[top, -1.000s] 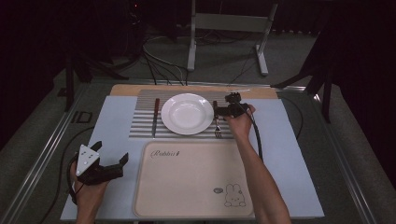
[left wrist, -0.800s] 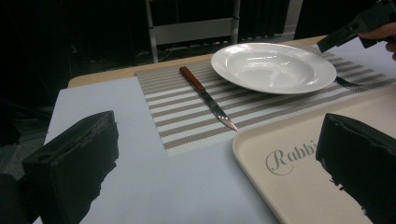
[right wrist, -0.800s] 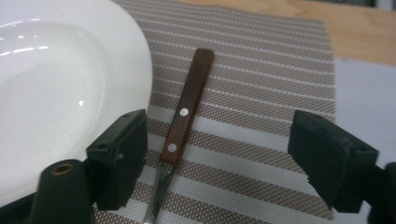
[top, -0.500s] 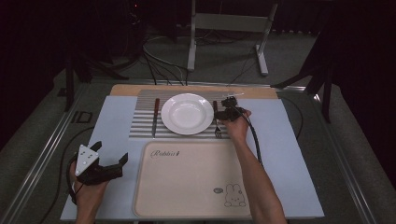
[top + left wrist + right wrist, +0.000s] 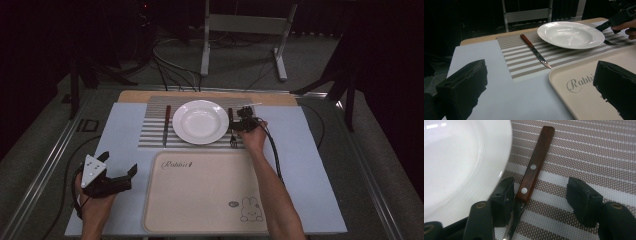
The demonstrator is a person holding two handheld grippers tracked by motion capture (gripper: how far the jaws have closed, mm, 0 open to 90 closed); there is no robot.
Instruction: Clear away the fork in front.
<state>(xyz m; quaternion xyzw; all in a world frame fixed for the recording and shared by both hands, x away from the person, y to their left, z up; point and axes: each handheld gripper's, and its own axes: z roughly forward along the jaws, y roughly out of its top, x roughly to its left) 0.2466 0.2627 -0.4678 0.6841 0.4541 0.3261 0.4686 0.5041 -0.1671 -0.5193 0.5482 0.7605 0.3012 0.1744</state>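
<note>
A white plate [image 5: 200, 121] sits on a striped placemat [image 5: 155, 137], with a wood-handled knife [image 5: 166, 125] to its left and a wood-handled fork [image 5: 233, 143] to its right. My right gripper [image 5: 242, 120] is down over the fork. In the right gripper view the fork handle [image 5: 534, 170] lies between the jaws of the right gripper [image 5: 541, 192]. The jaws have just been closing. The left pad [image 5: 504, 195] is beside the handle by the plate [image 5: 456, 162], and the right pad [image 5: 584, 197] stands apart. My left gripper [image 5: 120, 162] rests open and holds nothing.
A cream tray [image 5: 200, 195] printed with a rabbit lies on the blue mat [image 5: 120, 130] in front of the placemat. The left gripper view shows the knife [image 5: 535, 51], the plate [image 5: 570, 33] and the tray's corner [image 5: 579, 82]. Cables and a metal stand lie beyond the table.
My right hand has sunk a little onto the fork beside the plate. The left hand has stayed where it was.
</note>
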